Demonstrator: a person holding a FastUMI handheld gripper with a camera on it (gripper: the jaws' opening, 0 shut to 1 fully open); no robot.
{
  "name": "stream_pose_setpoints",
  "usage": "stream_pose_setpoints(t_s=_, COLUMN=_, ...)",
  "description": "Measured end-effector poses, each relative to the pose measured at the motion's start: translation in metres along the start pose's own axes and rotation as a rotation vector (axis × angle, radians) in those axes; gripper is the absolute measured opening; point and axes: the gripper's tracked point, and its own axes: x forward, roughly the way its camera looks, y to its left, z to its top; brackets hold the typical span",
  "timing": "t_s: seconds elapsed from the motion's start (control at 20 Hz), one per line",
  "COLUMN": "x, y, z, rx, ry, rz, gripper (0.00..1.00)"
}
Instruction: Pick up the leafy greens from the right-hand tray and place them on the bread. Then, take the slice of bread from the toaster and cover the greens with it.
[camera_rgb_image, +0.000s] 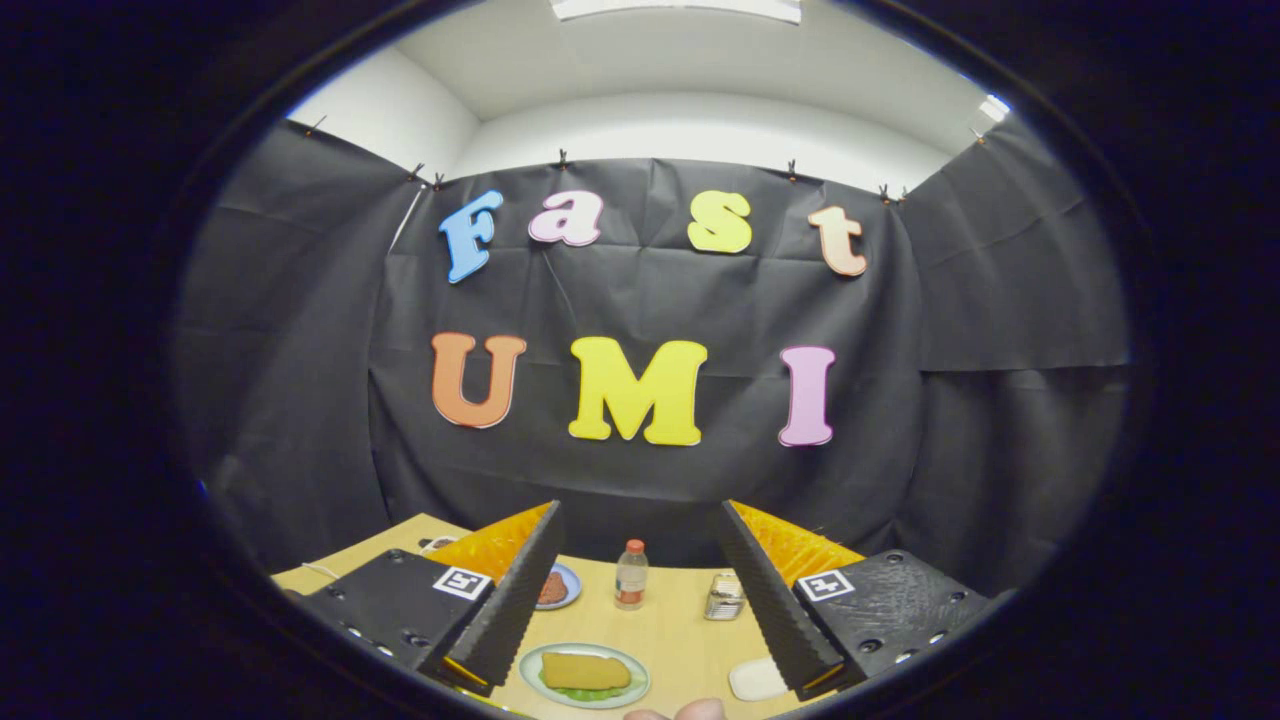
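Bread (585, 670), one slice, covering greens (580, 692) (mostly hidden) on one plate (532, 662) between spread, empty tongs (640, 675); beyond: one bottle (631, 575), one toaster (724, 596), one half-hidden dish (570, 585), all on the worktop (680, 630).

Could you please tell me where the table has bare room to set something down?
Gripper open, holding nothing. Bare table lies between bottle, toaster and sandwich plate. It is crowded near the small plate beside the bottle.

No readable text — the bottle (630, 575) label is perhaps too small.
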Motion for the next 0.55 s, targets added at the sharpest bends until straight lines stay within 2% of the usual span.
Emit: stream_pose_setpoints(t_s=0.55, x=0.008, y=-0.007, z=0.014, rx=0.011, ry=-0.044, rz=-0.021, gripper=0.95)
